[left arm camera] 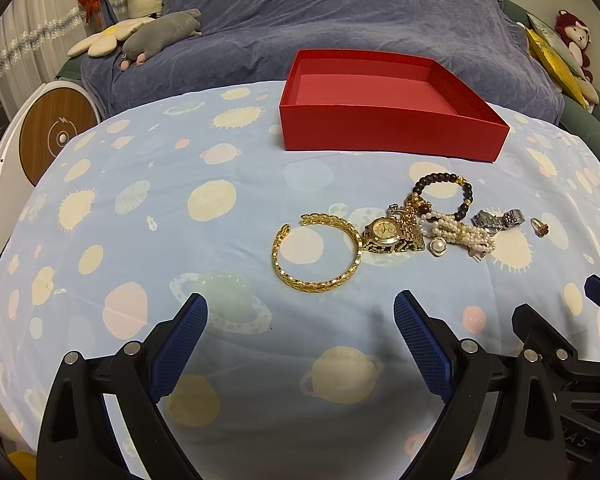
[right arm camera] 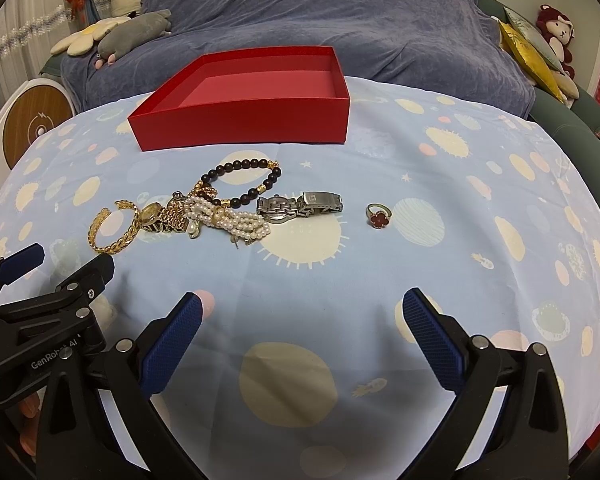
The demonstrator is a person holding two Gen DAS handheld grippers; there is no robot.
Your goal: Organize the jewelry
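A red open box [left arm camera: 388, 130] [right arm camera: 244, 120] stands empty at the far side of the cloth. In front of it lies jewelry: a gold bangle [left arm camera: 320, 282] [right arm camera: 112, 246], a gold watch [left arm camera: 384, 230] [right arm camera: 152, 212], a dark bead bracelet [left arm camera: 466, 196] [right arm camera: 244, 166], a pearl strand [left arm camera: 460, 236] [right arm camera: 236, 220], a silver watch [left arm camera: 498, 218] [right arm camera: 300, 206] and a ring with a red clover [left arm camera: 538, 226] [right arm camera: 378, 218]. My left gripper [left arm camera: 300, 312] is open and empty just short of the bangle. My right gripper [right arm camera: 300, 308] is open and empty, short of the silver watch and ring.
The cloth [right arm camera: 460, 240] is light blue with planet prints. Behind it is a sofa under a purple blanket [left arm camera: 340, 12], with plush toys at the left [left arm camera: 160, 40] and right [right arm camera: 556, 36]. A round wooden-faced appliance [left arm camera: 52, 136] stands at the left.
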